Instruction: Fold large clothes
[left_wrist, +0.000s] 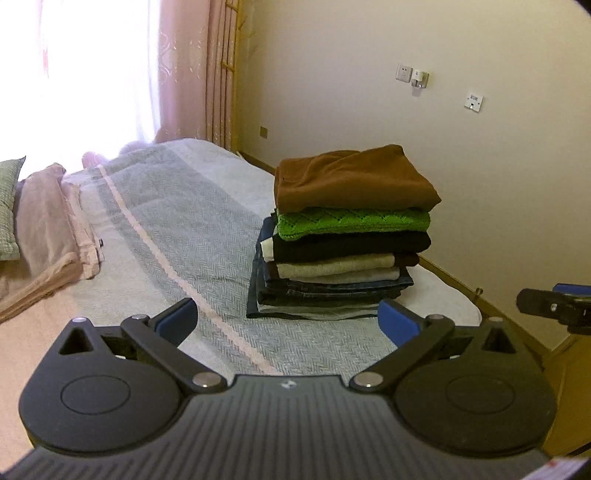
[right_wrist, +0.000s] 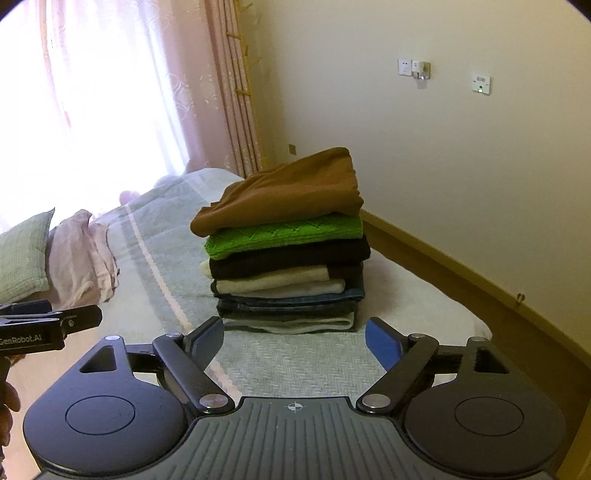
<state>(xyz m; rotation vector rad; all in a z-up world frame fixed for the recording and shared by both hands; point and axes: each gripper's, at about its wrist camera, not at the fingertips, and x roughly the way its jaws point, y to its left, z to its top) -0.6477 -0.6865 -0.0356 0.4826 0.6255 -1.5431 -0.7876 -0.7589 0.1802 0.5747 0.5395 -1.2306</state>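
Note:
A stack of folded clothes stands on the bed near the wall, and the right wrist view shows the same stack. A brown garment lies on top, over a green knit, a black one, pale ones and denim. My left gripper hovers in front of the stack, open, nothing between its blue pads. My right gripper is likewise open and empty, a little short of the stack's base. Each gripper shows at the edge of the other's view.
The bed has a grey-green herringbone cover with a pale stripe. Pillows and a pink folded cloth lie at the far left. A wooden bed rail runs along the cream wall at right. Curtains hang behind.

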